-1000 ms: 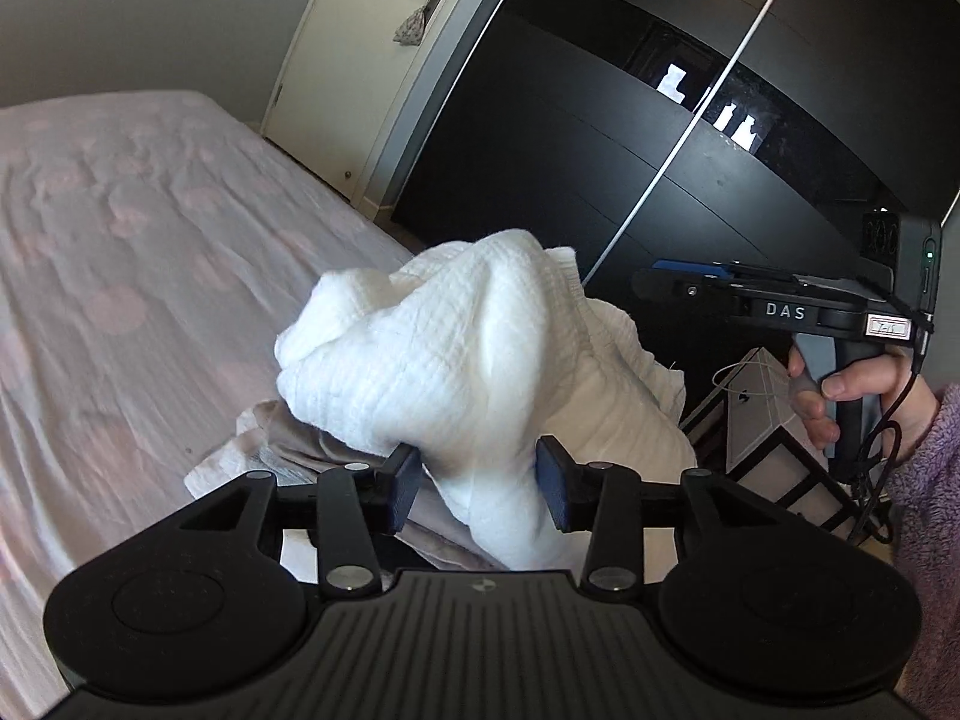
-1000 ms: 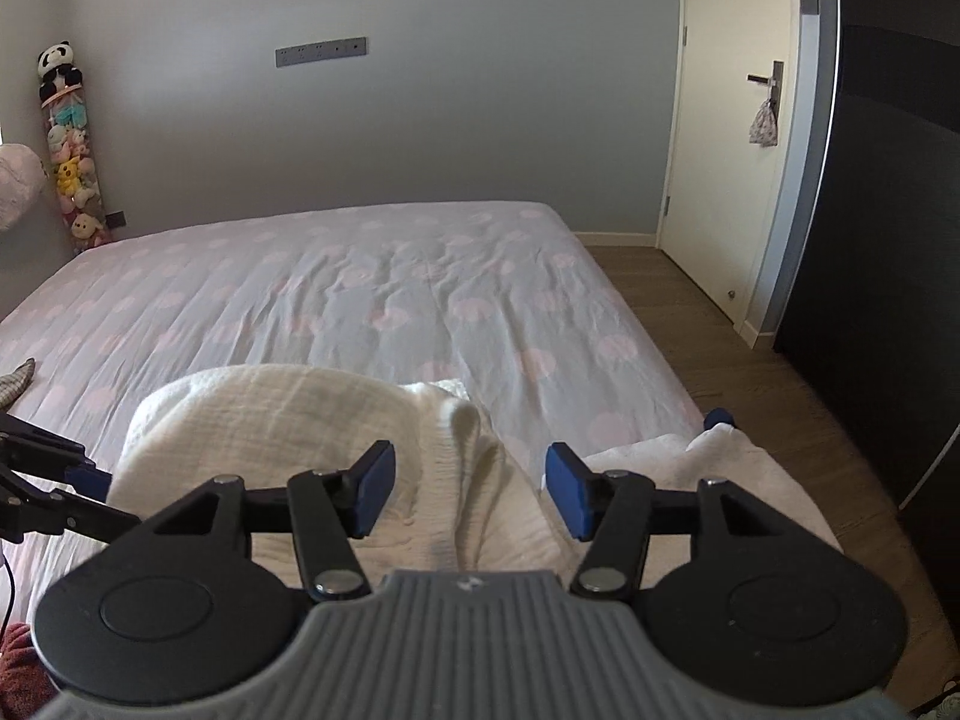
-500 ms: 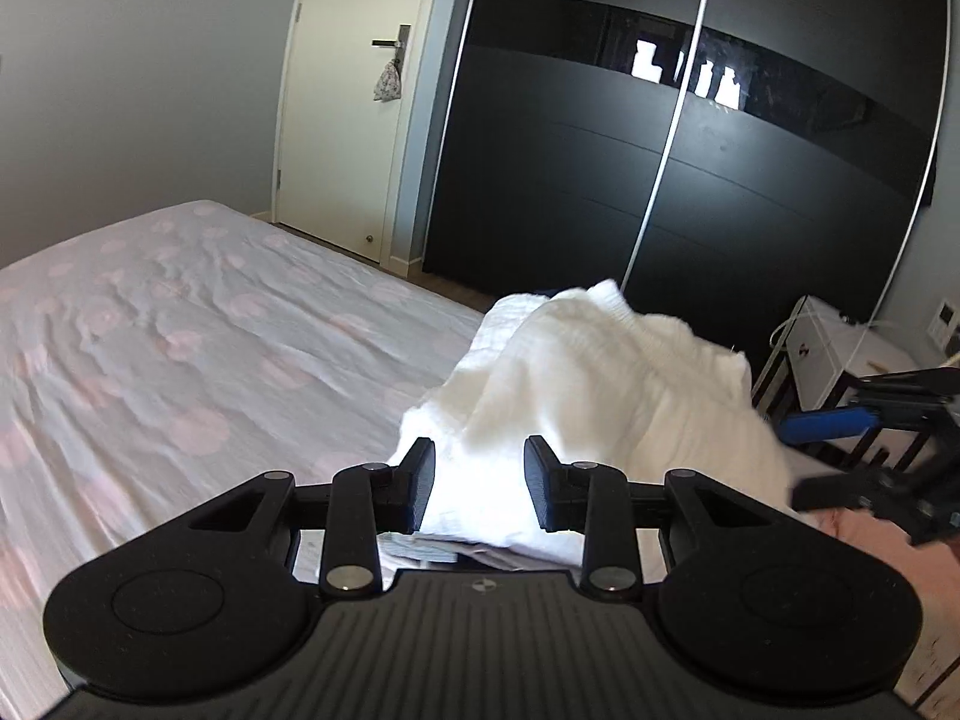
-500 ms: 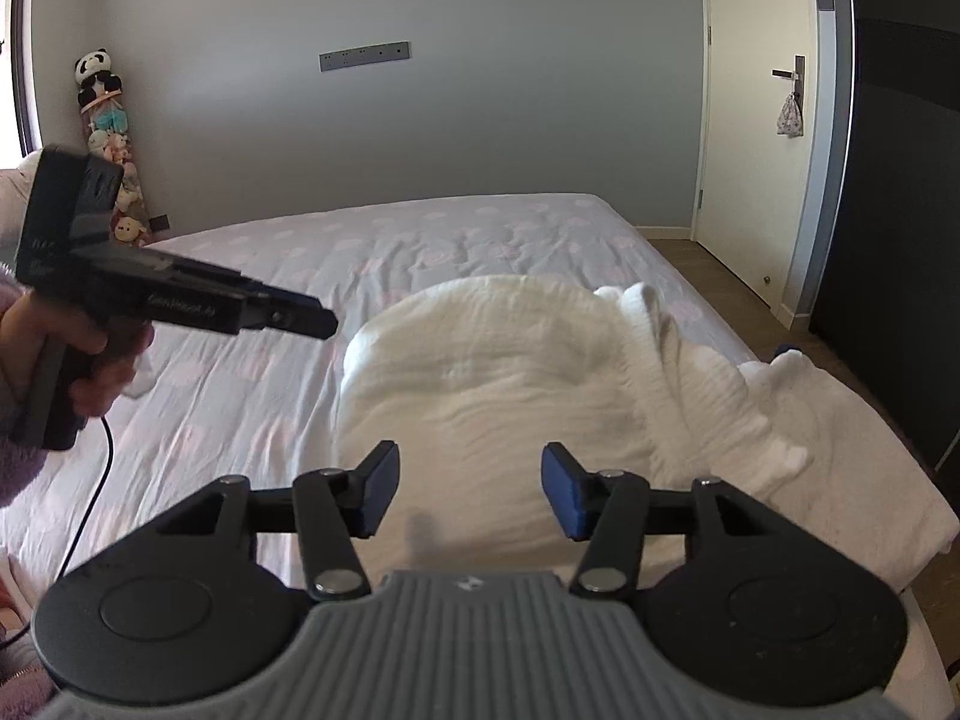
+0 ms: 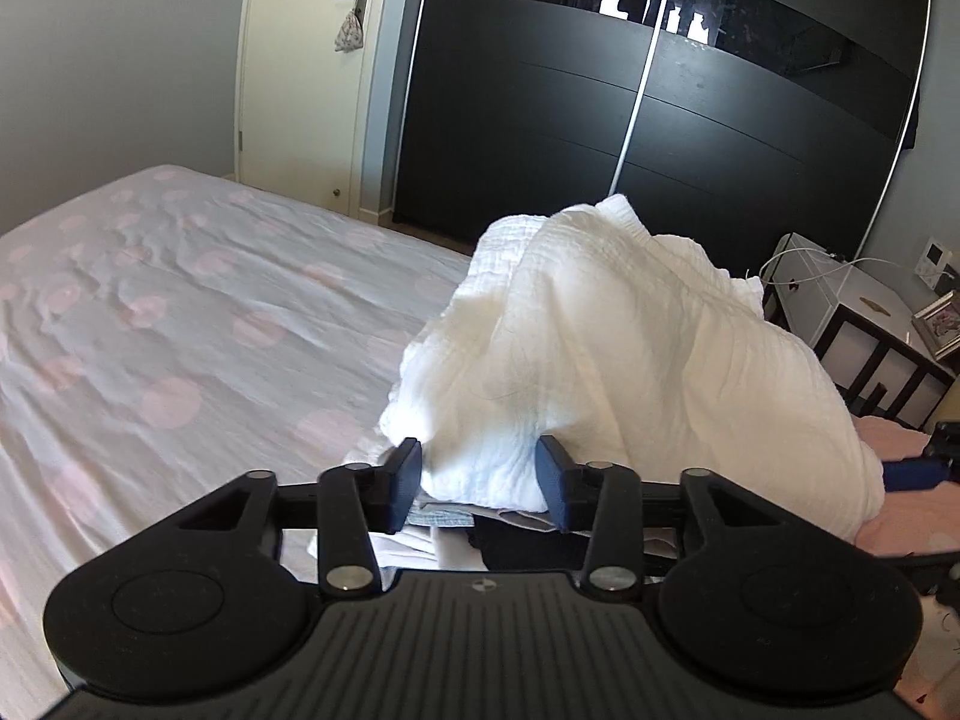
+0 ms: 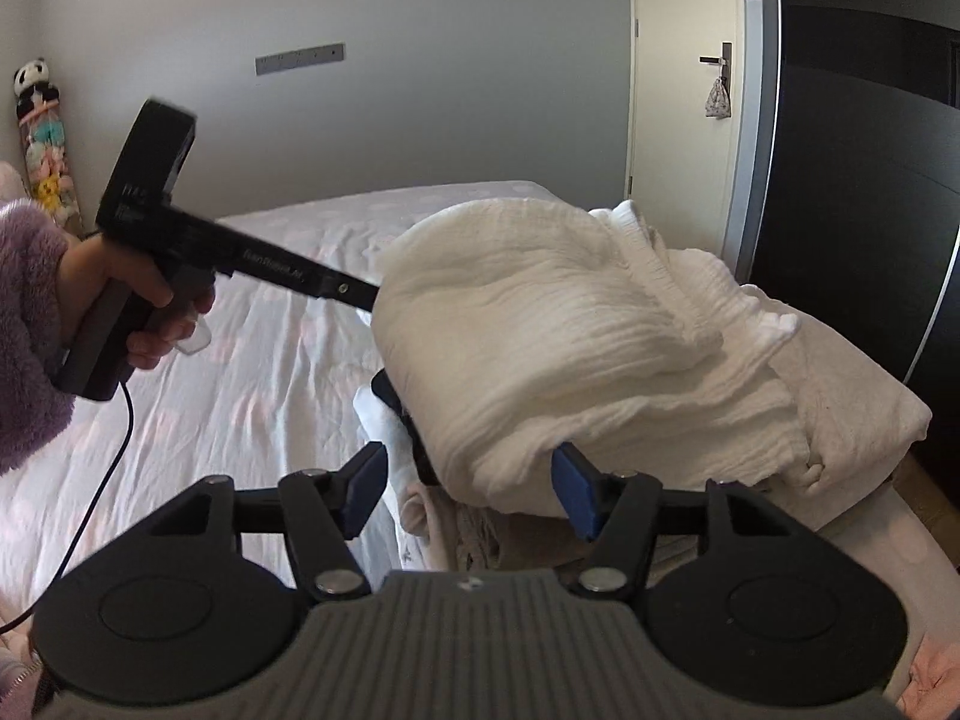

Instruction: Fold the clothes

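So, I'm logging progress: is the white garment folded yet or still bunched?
Still bunched: the white garment sits in a rumpled heap with loose ridges atop the clothes pile, not flat or squared.

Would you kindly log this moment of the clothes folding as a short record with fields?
setting: bedroom, bed with a pink-dotted sheet
main item: white garment, bunched, lying on top of a pile of clothes at the bed's edge
left gripper: open, fingers either side of the garment's near edge, not pinching it
right gripper: open, just in front of the garment
background: black wardrobe, cream door
fold state: not yet folded
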A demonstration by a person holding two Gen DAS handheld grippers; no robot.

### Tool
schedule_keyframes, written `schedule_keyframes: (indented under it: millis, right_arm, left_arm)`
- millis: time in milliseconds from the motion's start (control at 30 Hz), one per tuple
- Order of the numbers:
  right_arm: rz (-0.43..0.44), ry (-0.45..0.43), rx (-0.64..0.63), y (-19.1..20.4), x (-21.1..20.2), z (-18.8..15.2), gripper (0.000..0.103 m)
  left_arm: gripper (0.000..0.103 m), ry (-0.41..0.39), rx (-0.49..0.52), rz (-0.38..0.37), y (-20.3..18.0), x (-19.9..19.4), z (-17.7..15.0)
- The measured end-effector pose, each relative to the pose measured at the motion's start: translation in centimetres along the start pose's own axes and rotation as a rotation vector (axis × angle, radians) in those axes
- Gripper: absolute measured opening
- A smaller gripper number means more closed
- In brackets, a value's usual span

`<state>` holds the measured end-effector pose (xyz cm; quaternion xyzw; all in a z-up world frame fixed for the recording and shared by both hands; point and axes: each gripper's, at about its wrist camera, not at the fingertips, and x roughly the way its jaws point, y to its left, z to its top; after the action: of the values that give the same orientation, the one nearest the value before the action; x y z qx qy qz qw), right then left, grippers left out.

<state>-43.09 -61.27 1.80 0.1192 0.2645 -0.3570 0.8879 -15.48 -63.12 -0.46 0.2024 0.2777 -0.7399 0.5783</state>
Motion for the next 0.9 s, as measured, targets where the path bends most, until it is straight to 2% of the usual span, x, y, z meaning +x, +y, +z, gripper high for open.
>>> schedule_keyframes:
  millis: [67, 133, 167, 367, 567, 700, 733, 800, 900]
  right_arm:
    - [-0.01, 0.012, -0.008, 0.3, 0.7, -0.1, 0.056]
    - [-0.027, 0.025, -0.014, 0.4, 1.3, 0.0, 0.035]
    - [-0.033, 0.024, -0.013, 0.3, 1.3, 0.1, 0.015]
    - [-0.085, 0.019, -0.019, -0.2, -0.5, 0.4, 0.008]
    - [-0.1, 0.085, 0.031, -0.5, 0.3, -1.2, 0.006]
    - [-0.099, 0.112, 0.041, -0.7, 0.4, -2.1, 0.006]
    - [-0.098, 0.113, 0.043, -0.8, 0.1, -2.2, 0.006]
    - [-0.135, 0.122, 0.021, -1.1, -0.5, -2.2, 0.007]
    - [-0.186, 0.111, 0.015, -2.0, -1.4, -2.1, 0.01]
  left_arm:
    - [0.016, 0.002, -0.008, -0.015, 0.0, 0.1, 0.1]
    - [0.007, 0.0, -0.003, -0.015, -0.1, -0.1, 0.3]
    - [0.004, -0.006, 0.017, -0.01, -0.2, -0.3, 0.5]
    - [0.002, -0.029, 0.12, 0.033, -0.4, -1.9, 1.6]
    - [0.001, 0.042, 0.188, 0.129, -0.6, 0.4, 0.2]
    - [0.002, 0.073, 0.216, 0.13, -0.4, 0.5, -0.5]
    - [0.001, 0.081, 0.232, 0.156, -0.4, 0.4, -0.4]
    - [0.001, 0.088, 0.242, 0.204, 0.2, -0.2, -0.2]
    - [0.001, 0.069, 0.224, 0.22, 0.9, -1.5, 0.6]
